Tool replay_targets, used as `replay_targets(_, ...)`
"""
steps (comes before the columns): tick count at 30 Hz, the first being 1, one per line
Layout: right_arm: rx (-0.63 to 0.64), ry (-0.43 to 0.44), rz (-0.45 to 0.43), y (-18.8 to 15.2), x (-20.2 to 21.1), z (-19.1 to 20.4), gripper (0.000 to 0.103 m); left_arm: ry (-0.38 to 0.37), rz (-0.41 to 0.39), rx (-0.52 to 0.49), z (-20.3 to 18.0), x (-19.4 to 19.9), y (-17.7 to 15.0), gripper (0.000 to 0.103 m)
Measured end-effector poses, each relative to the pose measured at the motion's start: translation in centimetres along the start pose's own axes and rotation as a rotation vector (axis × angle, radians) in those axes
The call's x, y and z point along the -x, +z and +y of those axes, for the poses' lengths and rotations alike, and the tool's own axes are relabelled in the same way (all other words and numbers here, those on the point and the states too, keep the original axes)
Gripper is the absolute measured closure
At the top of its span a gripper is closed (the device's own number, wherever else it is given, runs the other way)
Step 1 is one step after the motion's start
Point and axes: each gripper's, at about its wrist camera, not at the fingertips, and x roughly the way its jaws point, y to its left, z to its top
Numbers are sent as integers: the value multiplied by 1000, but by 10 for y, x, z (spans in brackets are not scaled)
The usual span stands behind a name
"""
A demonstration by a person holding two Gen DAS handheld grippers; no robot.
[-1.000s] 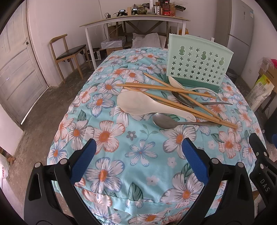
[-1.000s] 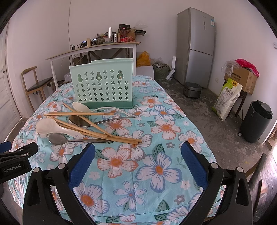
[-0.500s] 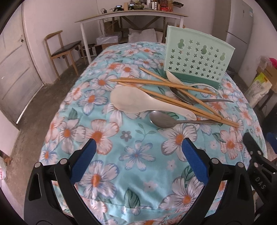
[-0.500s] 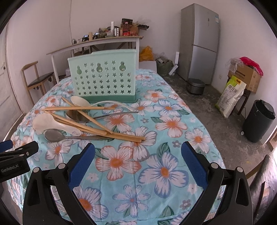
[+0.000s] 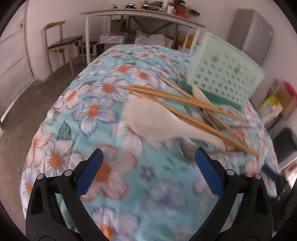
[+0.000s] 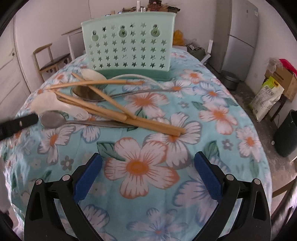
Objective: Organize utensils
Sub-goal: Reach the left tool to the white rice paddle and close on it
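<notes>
A pile of utensils lies on the floral tablecloth (image 6: 148, 166): several wooden chopsticks (image 6: 118, 115), a white rice paddle (image 5: 154, 120), a white spoon (image 6: 92, 74) and two metal spoons (image 6: 53, 120). A mint-green perforated utensil holder (image 6: 128, 48) stands upright behind them. My left gripper (image 5: 148, 166) is open and empty, just short of the white paddle; its tip shows in the right wrist view (image 6: 18, 124). My right gripper (image 6: 148, 168) is open and empty, in front of the chopstick ends.
A wooden chair (image 5: 59, 44) and a white work table (image 5: 141, 16) stand beyond the far end. A grey fridge (image 6: 239, 31), a rice sack (image 6: 265, 96), a cardboard box (image 6: 284, 81) and a black bin (image 6: 287, 135) stand on the right.
Both grippers have moved forward toward the utensil pile, which now looks larger and closer. The left wrist view is motion-blurred. Both stay open and empty.
</notes>
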Motion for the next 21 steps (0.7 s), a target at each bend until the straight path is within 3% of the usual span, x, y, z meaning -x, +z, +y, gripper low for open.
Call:
replay_targets(5,-14,32,-24,-1,-4,-2,6,16,-29,40,18,-12,20,8)
replay_targets(6,-14,34,-31,-2,-4,-2,6,8,-29,43,21,-14,24,12)
replay_targets(7,-13,36,-35,-2,-4,-3,6,0,-27,49,24,-16,28,23)
replay_targets(13,-15,51,-49,-2,-5,-5,6,-60,23,128,44,-36,47,47)
replay_targets(18,-20,56,-52,-3,-5,-5,6,-207,28,215,55,-43,52,52)
replay_targets(21,-22,58,-55,-3,-5,-5,6,-255,30,263,60,-46,49,58)
